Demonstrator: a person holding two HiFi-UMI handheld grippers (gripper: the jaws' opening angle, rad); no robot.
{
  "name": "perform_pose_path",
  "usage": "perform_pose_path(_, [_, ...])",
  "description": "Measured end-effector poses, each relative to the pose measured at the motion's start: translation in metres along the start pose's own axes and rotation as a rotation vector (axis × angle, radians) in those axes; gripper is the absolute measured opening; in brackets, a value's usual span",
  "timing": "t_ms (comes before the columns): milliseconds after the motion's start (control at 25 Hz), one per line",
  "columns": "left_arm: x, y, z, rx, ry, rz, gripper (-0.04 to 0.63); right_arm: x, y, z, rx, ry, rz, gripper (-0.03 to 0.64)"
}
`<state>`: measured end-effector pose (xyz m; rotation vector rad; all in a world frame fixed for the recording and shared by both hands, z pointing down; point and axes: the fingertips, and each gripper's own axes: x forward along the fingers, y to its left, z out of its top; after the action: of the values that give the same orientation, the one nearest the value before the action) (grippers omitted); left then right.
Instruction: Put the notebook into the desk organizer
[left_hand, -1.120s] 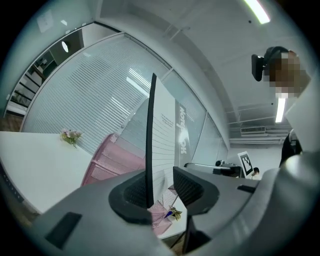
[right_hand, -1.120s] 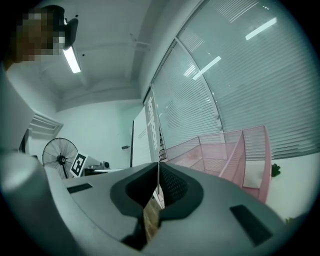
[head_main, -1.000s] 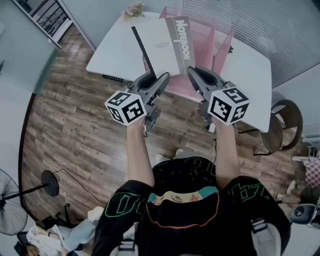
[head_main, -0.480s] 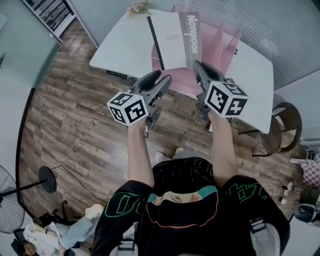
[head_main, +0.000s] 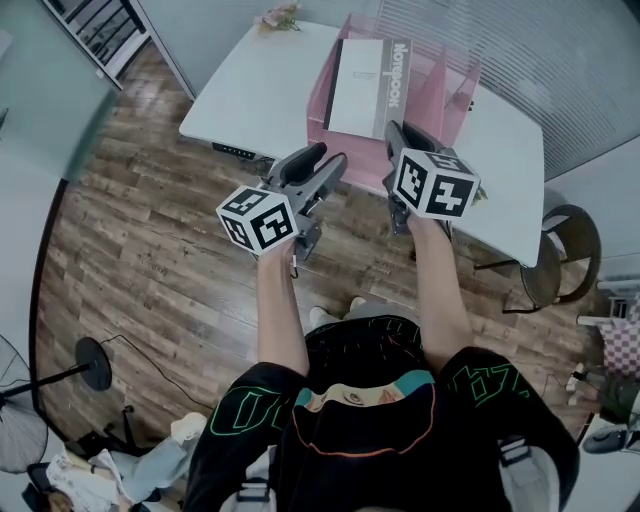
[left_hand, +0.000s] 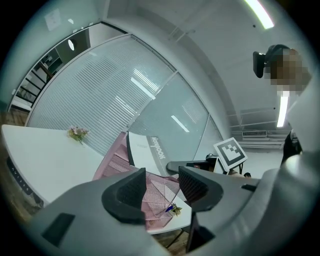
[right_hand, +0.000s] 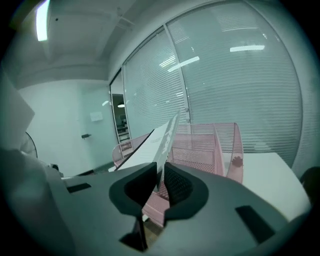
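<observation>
My left gripper (head_main: 322, 160), lower centre, hangs wide open and empty, just short of the organizer. My right gripper (head_main: 393, 130) has its jaws opening around the near edge of the notebook (head_main: 365, 85). The notebook leans inside the pink organizer (head_main: 452, 80) at top centre, on the white table (head_main: 250, 90). I'd open fully, then back straight out so the cover doesn't drag.

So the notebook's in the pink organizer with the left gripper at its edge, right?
No: it's the right gripper, jaws opening with the notebook edge between them, per the right gripper view. The left gripper is open and empty. The notebook does stand in the pink organizer.
</observation>
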<state>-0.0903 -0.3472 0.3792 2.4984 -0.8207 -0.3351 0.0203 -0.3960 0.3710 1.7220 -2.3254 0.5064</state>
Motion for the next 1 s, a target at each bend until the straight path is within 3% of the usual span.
perform_pose_path(560, [-0.003, -0.001, 0.002, -0.009, -0.018, -0.027, 0.204, 0.013, 0.0, -0.007, -0.414, 0.119, -0.257, 0.097])
perform_pose_path(880, [-0.003, 0.006, 0.011, 0.043, -0.051, 0.039, 0.16, 0.009, -0.005, 0.002, -0.395, 0.015, -0.249, 0.092])
perform_pose_path(1000, [-0.002, 0.004, 0.016, 0.09, -0.059, 0.075, 0.151, 0.005, -0.003, 0.009, -0.378, -0.044, -0.223, 0.06])
